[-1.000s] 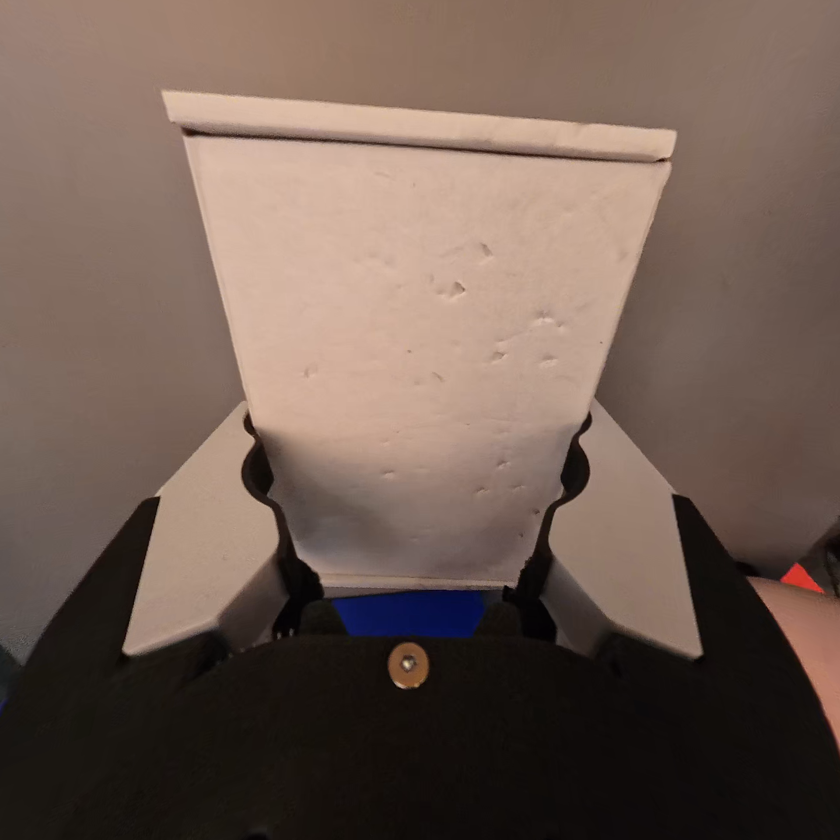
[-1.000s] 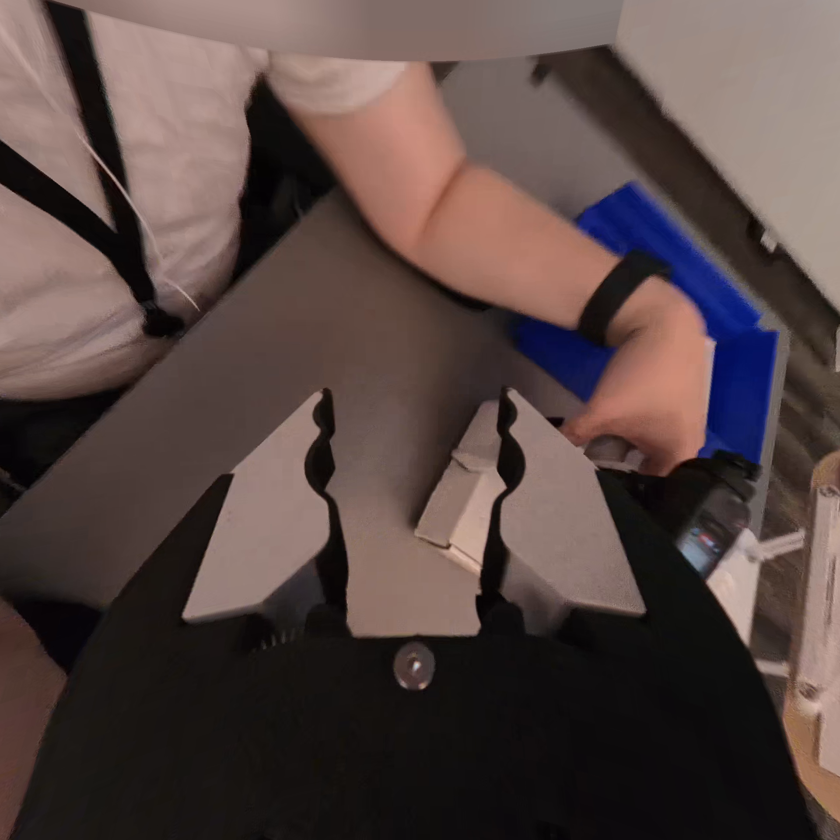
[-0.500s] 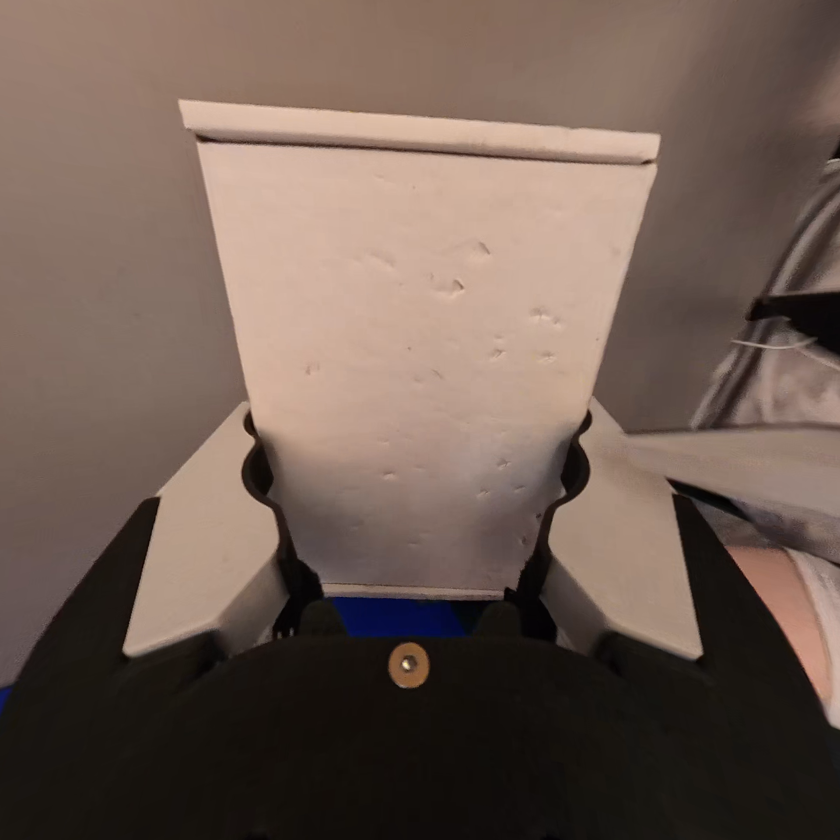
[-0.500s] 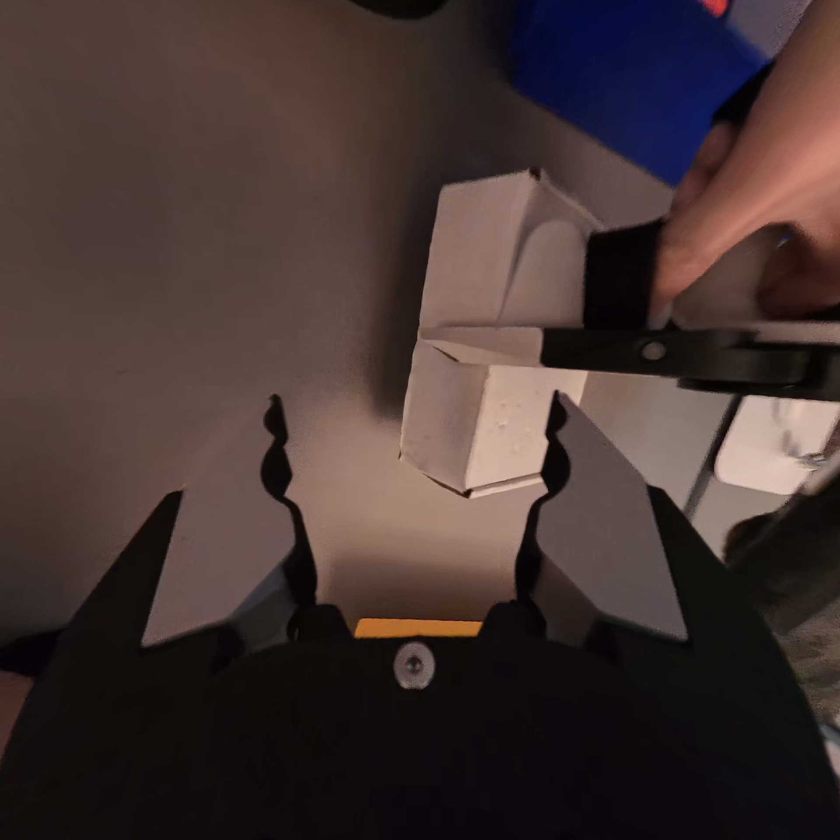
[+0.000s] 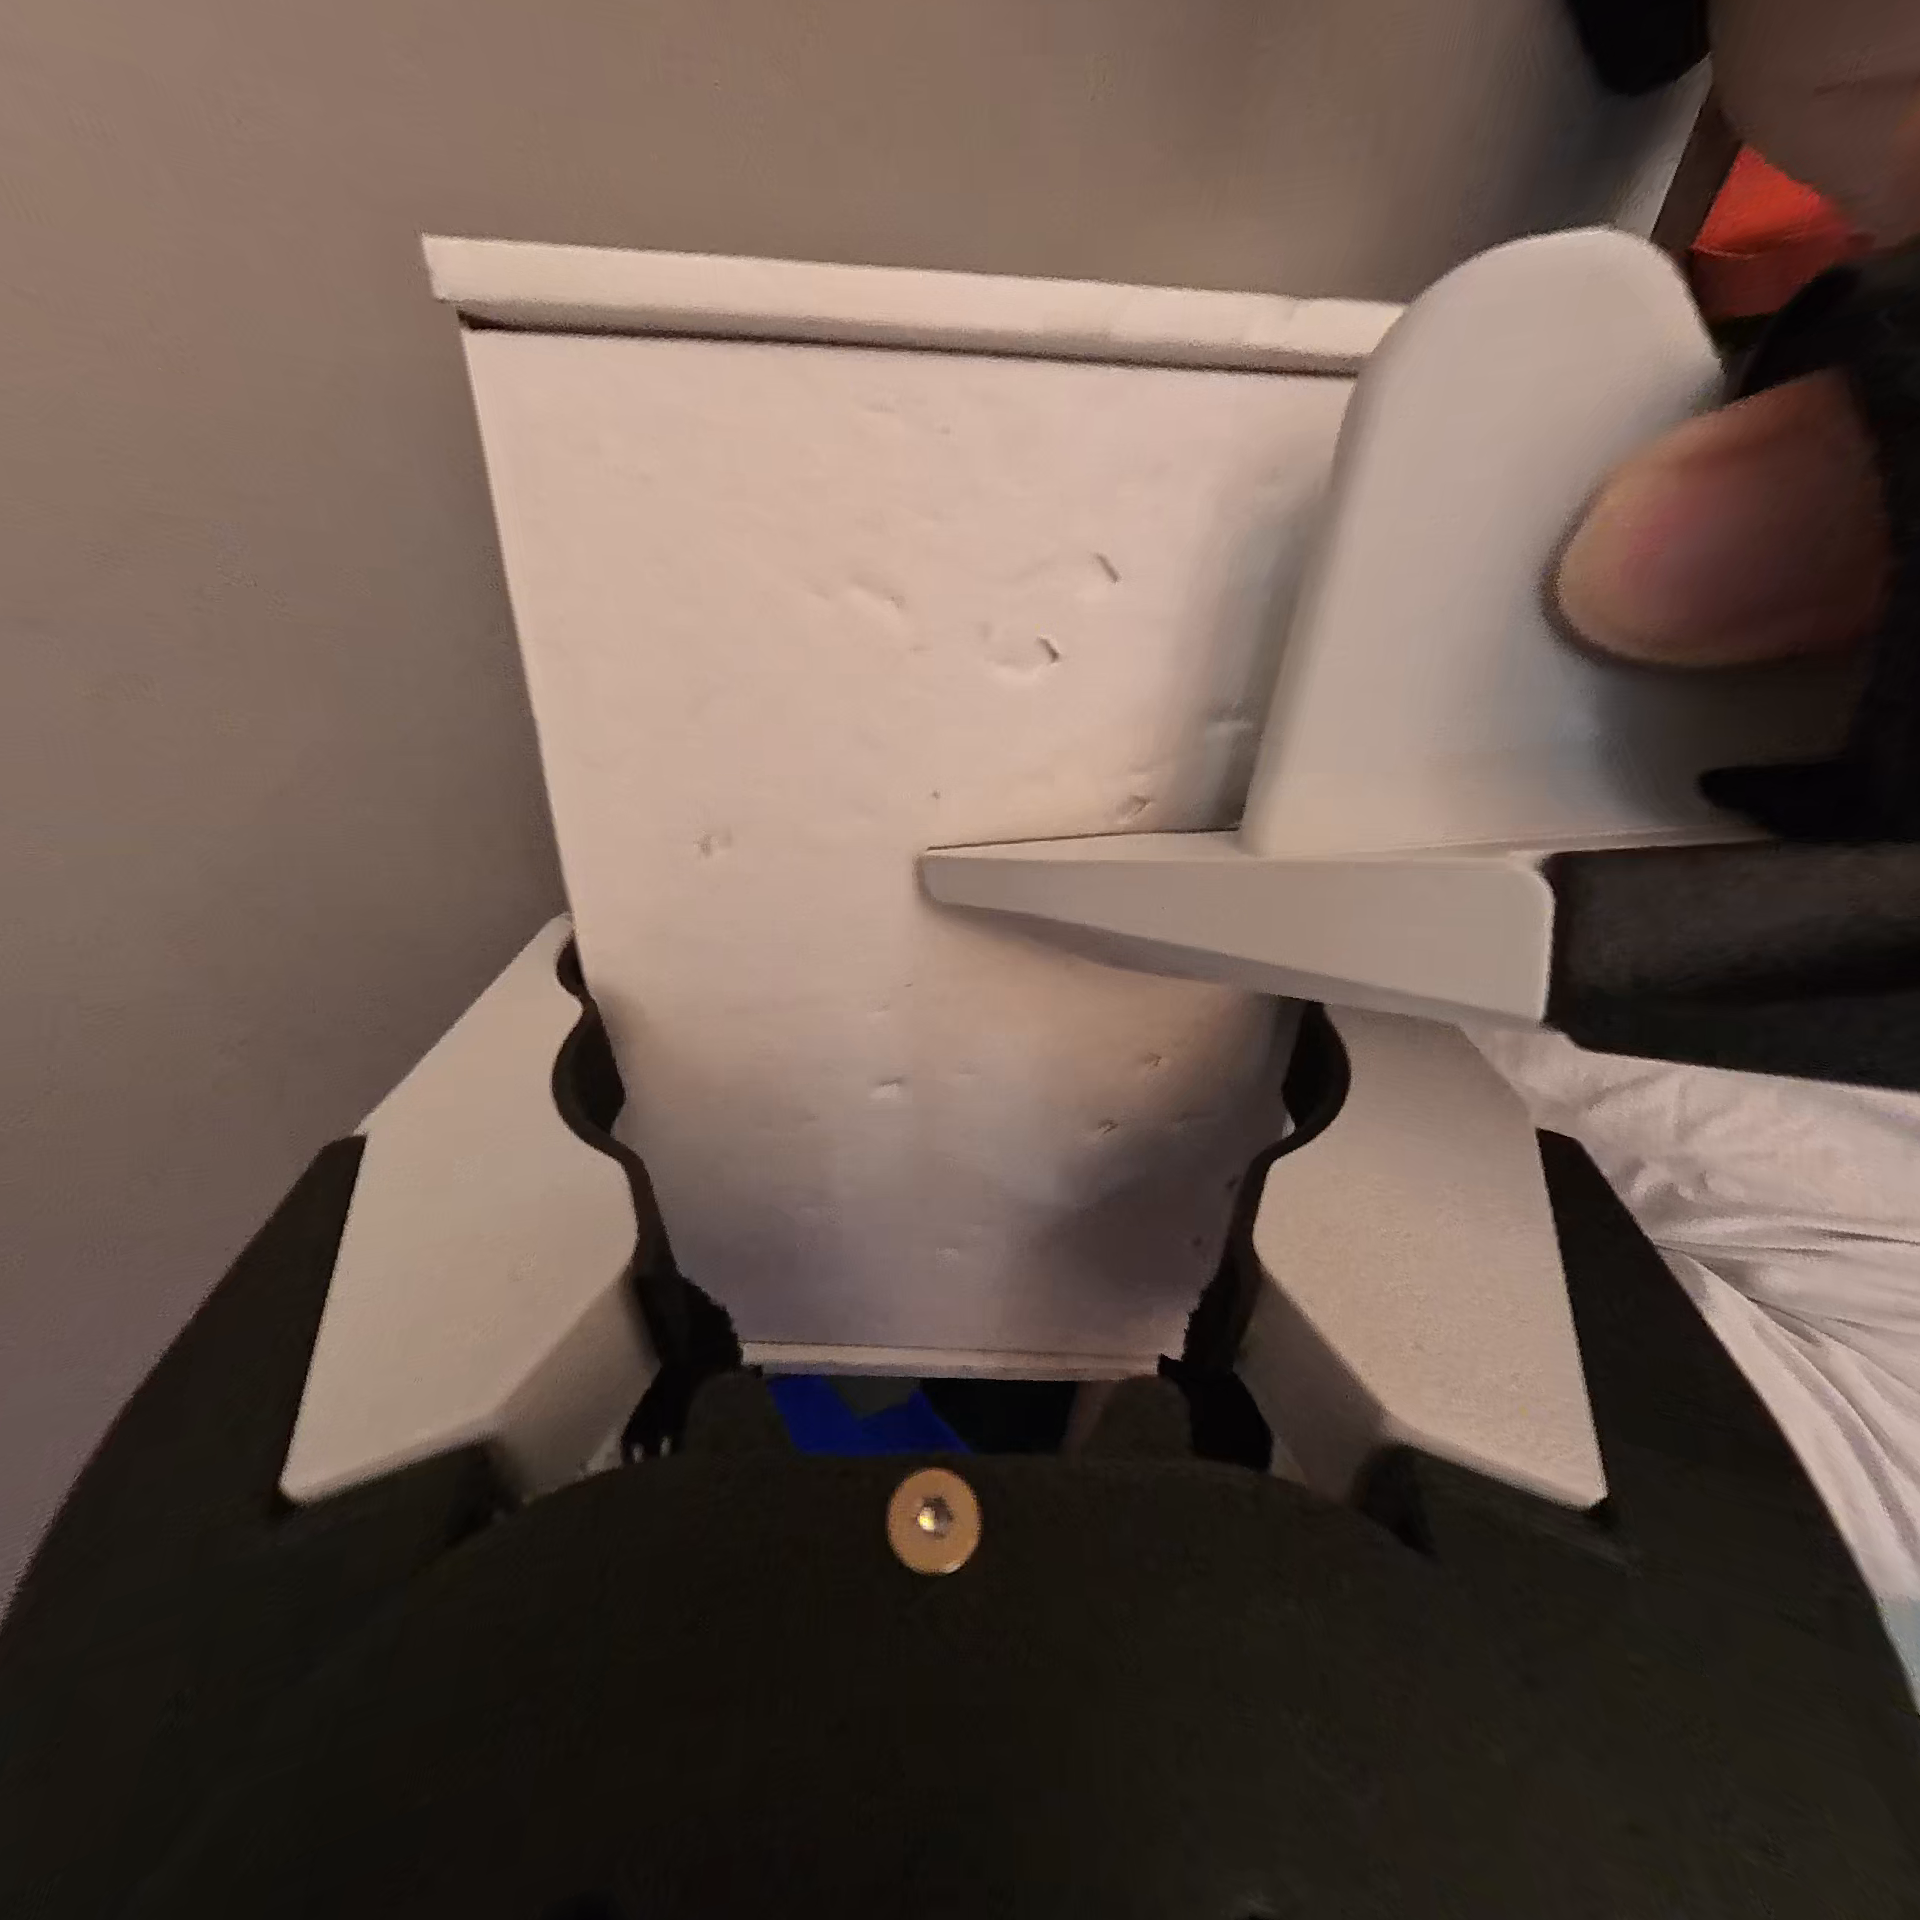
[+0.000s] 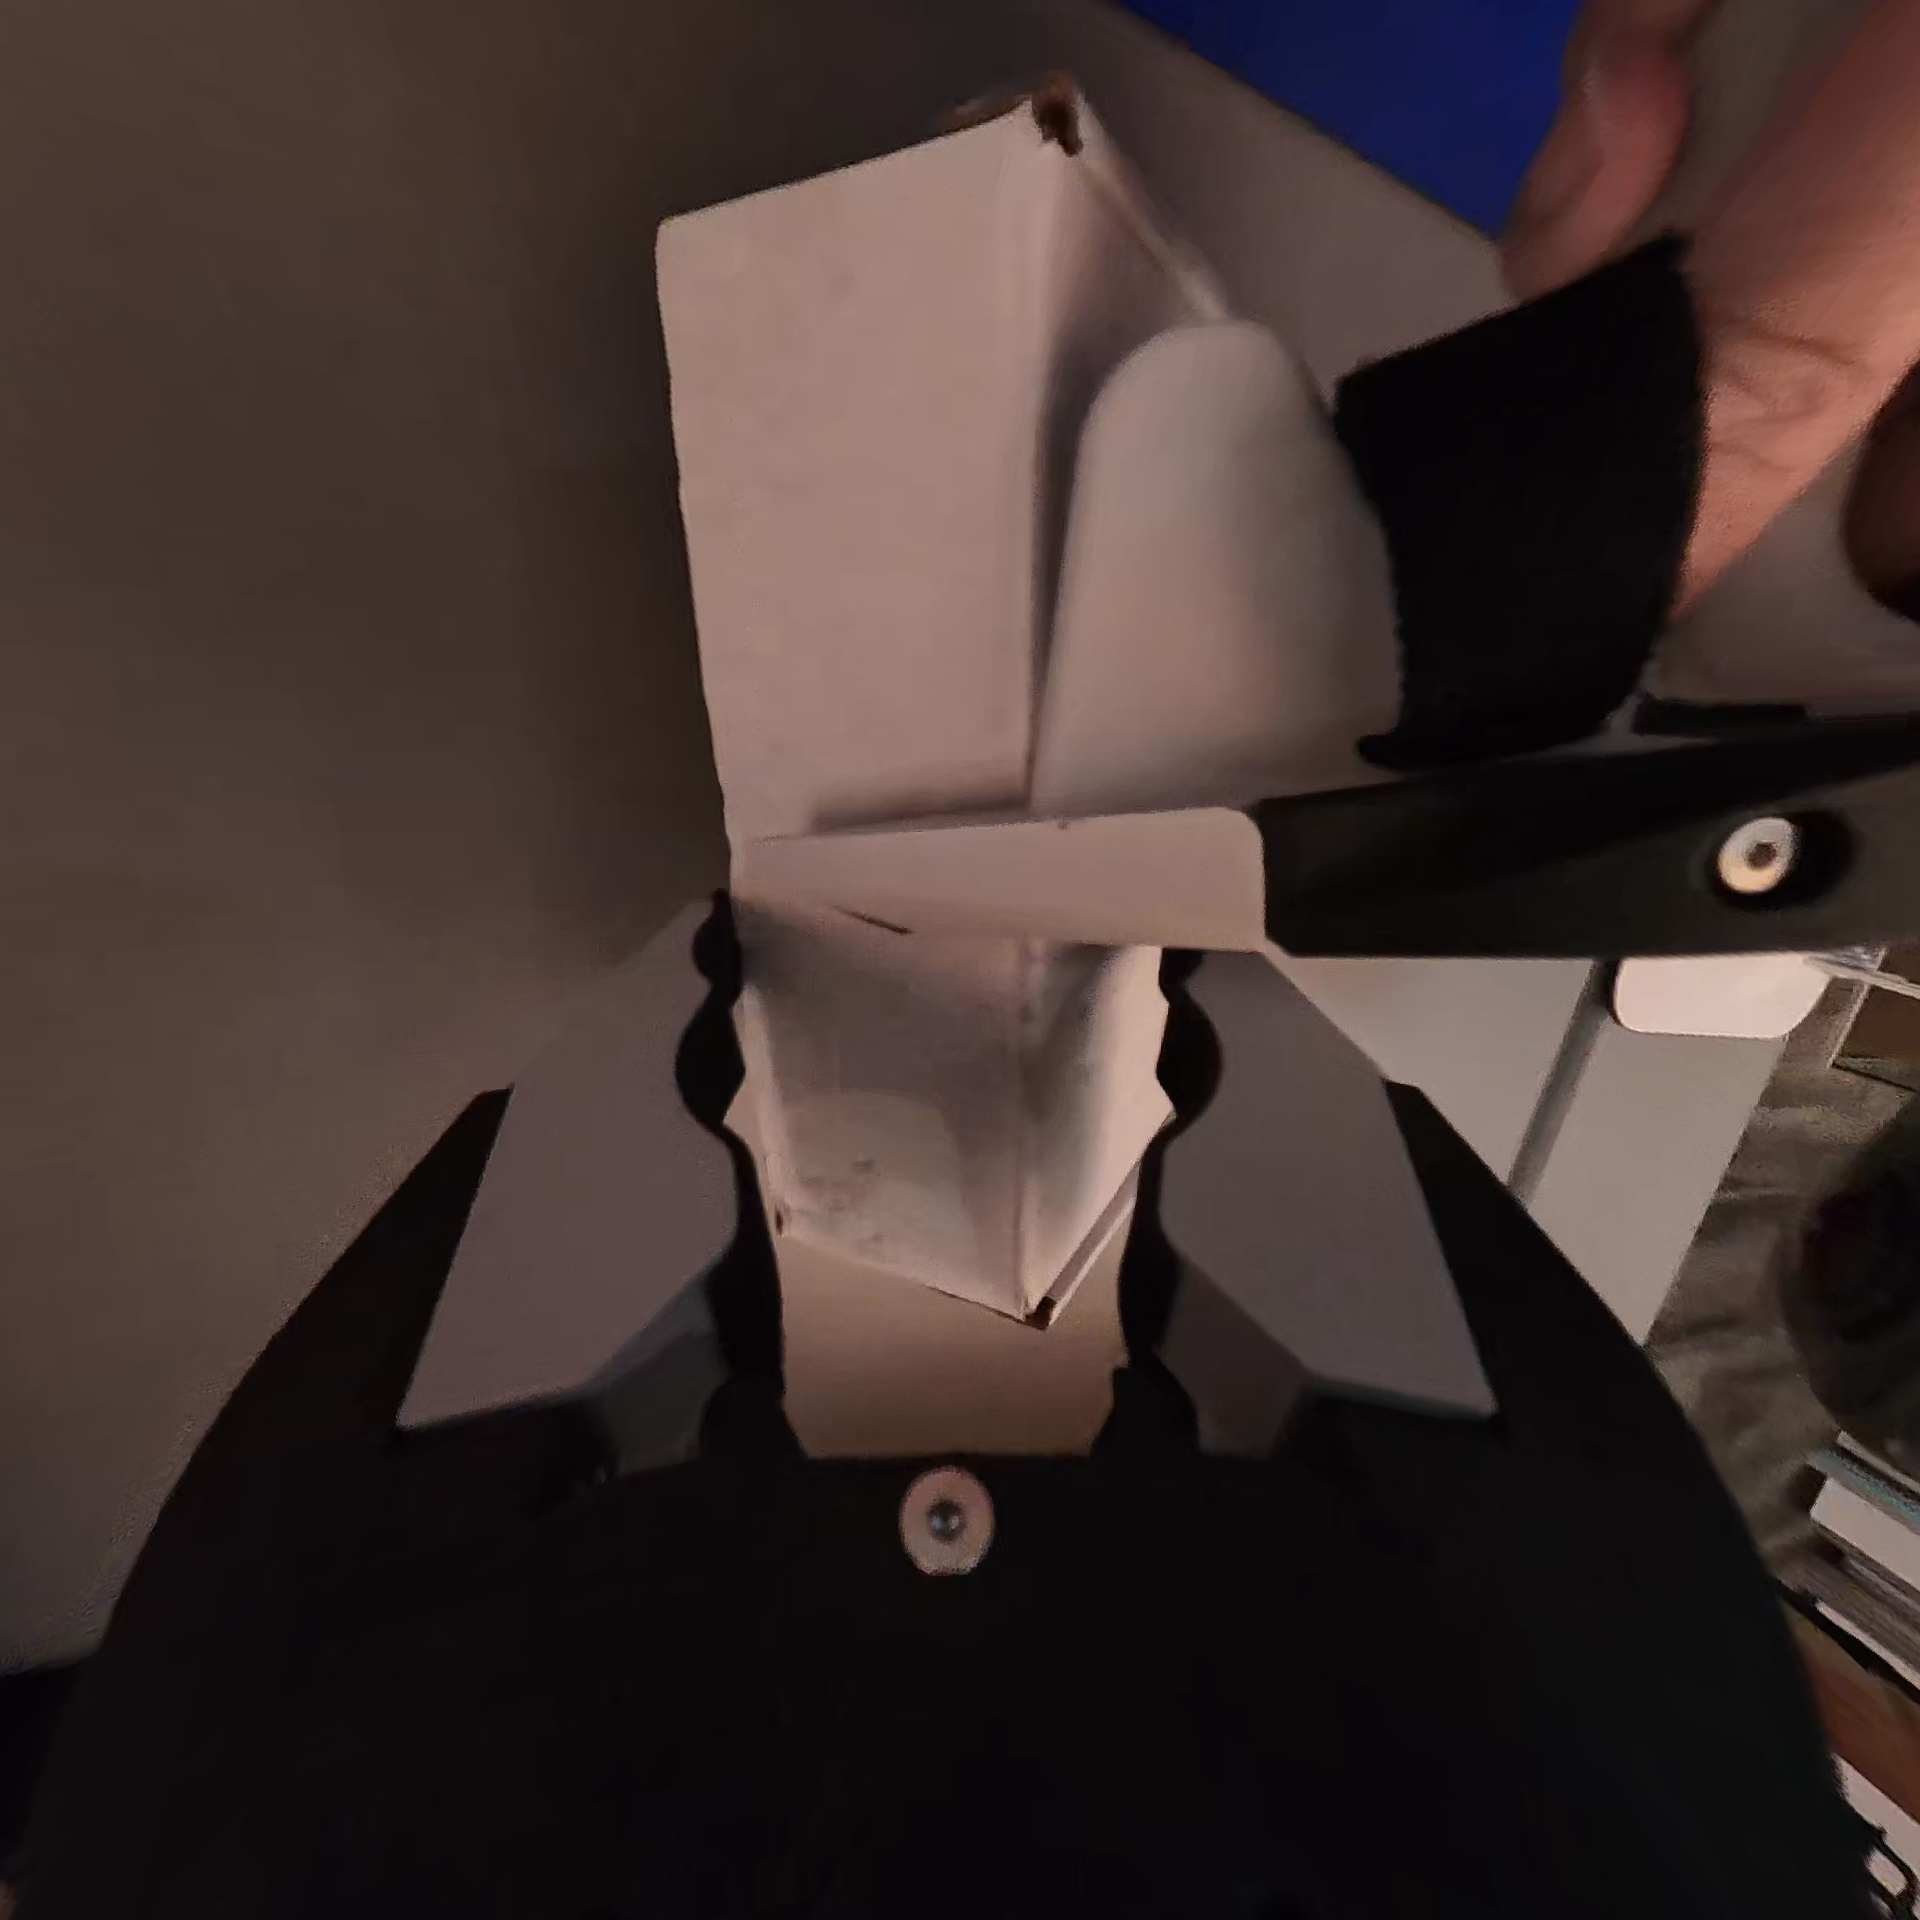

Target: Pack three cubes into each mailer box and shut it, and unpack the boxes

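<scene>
A closed white mailer box stands upright in my left gripper, which is shut on its two sides. In the right wrist view the same box hangs above the grey table, and its lower end sits between the fingers of my right gripper. These jaws stand against both sides of the box. In the left wrist view one right-gripper finger lies across the box's front face. No cube shows.
The grey table lies behind the box. A blue bin stands at the table's far side. An orange-red thing shows at the top right. A person's hand and white shirt are close on the right. My left and right fingertips are right by each other.
My right gripper has come up to the box and its jaws have narrowed around the box's lower end. My left gripper still holds the box in the same way.
</scene>
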{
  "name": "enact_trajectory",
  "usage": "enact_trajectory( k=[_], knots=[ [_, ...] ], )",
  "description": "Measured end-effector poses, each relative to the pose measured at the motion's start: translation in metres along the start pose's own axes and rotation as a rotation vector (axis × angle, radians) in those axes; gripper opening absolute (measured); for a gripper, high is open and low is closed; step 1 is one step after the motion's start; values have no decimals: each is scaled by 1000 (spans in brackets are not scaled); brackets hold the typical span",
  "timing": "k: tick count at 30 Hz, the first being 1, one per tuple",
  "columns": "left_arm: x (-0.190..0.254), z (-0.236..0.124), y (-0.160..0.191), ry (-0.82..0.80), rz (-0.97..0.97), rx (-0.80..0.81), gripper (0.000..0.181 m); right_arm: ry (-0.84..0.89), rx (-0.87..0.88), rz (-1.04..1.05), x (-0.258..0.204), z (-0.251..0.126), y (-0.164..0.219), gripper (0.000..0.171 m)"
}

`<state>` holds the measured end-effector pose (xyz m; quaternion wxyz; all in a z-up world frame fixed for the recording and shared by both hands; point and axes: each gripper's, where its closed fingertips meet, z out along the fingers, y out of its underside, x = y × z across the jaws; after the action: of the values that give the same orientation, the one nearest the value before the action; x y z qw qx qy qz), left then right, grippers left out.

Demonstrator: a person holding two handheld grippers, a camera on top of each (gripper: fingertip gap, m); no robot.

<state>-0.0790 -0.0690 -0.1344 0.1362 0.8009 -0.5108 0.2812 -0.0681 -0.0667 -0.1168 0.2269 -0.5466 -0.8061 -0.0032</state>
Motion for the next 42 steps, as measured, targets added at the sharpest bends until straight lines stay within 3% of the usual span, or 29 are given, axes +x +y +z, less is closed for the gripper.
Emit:
enact_trajectory(
  k=[6, 12, 16, 20, 23, 27, 29, 31, 32, 33, 34, 36, 38, 42],
  knots=[
    [7, -2, -7, 109, -23, 33, 131, -12, 3, 22, 1, -11, 5, 74],
    [17, -18, -33, 85, 65, 165, 129, -11, 26, 64, 8, -32, 23, 76],
    [22, -50, -37, 51, 103, 315, 108, -37, 29, 86, 8, -40, 32, 67],
    [29, -89, -36, -40, 162, 511, 105, -53, 26, 108, 10, -41, 41, 62],
    [56, -121, -40, -122, 336, 707, 101, -92, 33, 169, 11, -41, 50, 62],
    [67, -133, -51, -292, 441, 874, 107, -111, 53, 250, 20, -41, 62, 62],
    [61, -121, -53, -358, 448, 912, 98, -118, 68, 258, 22, -42, 66, 62],
    [47, -117, -56, -550, 462, 1009, 76, -120, 68, 261, 23, -43, 70, 62],
    [43, -118, -55, -660, 489, 1082, 73, -117, 64, 262, 24, -43, 73, 62],
    [43, -119, -51, -766, 527, 1149, 83, -113, 58, 267, 25, -43, 76, 62],
    [50, -124, -47, -872, 574, 1221, 74, -109, 54, 270, 26, -43, 78, 62],
    [71, -139, -40, -1043, 653, 1335, 36, -108, 53, 275, 27, -44, 82, 63],
    [90, -139, -41, -1036, 668, 1349, 43, -110, 54, 273, 27, -44, 83, 62],
    [93, -112, -49, -846, 587, 1294, 95, -112, 51, 271, 26, -45, 88, 63]
  ],
)
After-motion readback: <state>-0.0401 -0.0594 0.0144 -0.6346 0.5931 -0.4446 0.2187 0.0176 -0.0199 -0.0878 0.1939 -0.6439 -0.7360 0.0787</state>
